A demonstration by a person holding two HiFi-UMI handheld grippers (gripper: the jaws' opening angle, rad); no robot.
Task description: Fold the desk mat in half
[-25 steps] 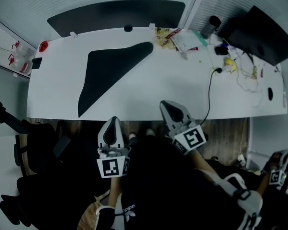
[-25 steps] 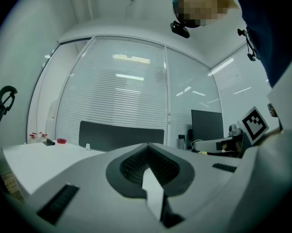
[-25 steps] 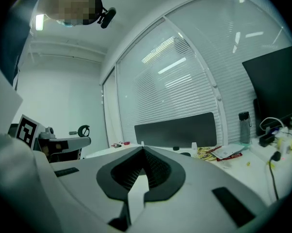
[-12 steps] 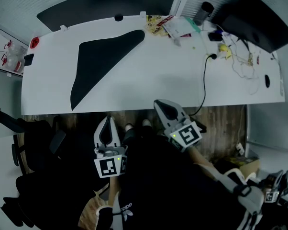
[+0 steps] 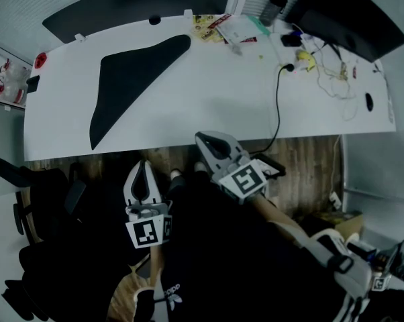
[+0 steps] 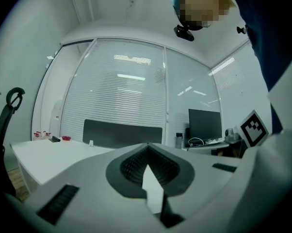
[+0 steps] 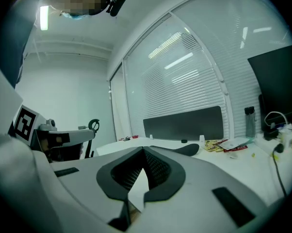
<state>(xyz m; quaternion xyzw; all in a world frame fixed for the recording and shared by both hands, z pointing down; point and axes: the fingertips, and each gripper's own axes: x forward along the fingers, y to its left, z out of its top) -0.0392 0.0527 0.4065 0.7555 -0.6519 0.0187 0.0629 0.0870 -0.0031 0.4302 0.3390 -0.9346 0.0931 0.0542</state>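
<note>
Black desk mat (image 5: 131, 79) lies triangular on white table (image 5: 209, 106), left half. Left gripper (image 5: 141, 170), right gripper (image 5: 209, 143) off table's near edge, jaws pressed together, empty.

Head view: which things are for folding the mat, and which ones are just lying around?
For the job:
- black desk mat
- left gripper, shut, empty
- right gripper, shut, empty

Just lying about:
- bottle
- monitor
- black cable
- packets and papers
- small red thing at the desk's left corner
</note>
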